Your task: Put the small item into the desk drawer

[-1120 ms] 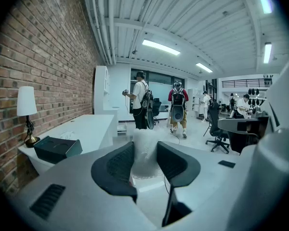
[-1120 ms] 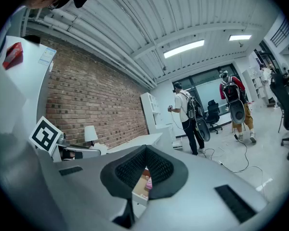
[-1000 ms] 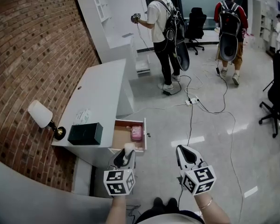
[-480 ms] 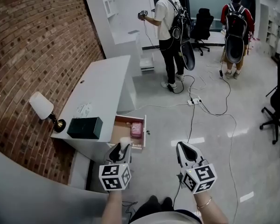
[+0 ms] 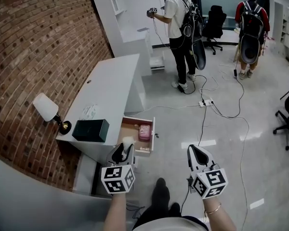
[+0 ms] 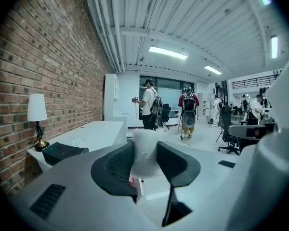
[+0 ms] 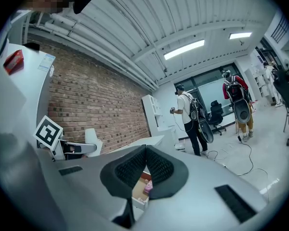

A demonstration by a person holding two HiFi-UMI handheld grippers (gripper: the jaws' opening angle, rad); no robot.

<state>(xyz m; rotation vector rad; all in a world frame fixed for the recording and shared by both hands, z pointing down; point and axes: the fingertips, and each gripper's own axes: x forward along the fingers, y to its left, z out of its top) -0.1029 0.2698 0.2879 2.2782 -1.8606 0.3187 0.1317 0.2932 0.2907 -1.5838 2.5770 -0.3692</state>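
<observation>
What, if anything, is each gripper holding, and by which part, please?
The left gripper pinches a small white packet across its sides, one end poking out; the right gripper is shut, empty.

My head camera looked steeply down on the long white desk [image 5: 111, 81] from near by. The cameras on my left gripper [image 5: 124, 150] and right gripper [image 5: 196, 153] looked forward along their jaws from lower down. All three saw the desk and the red brick wall [image 5: 38, 42].

Holds left gripper [image 5: 124, 150] forward, clamped on small white item [image 6: 144, 153]; holds right gripper [image 5: 195, 152] alongside, pressed shut.
</observation>
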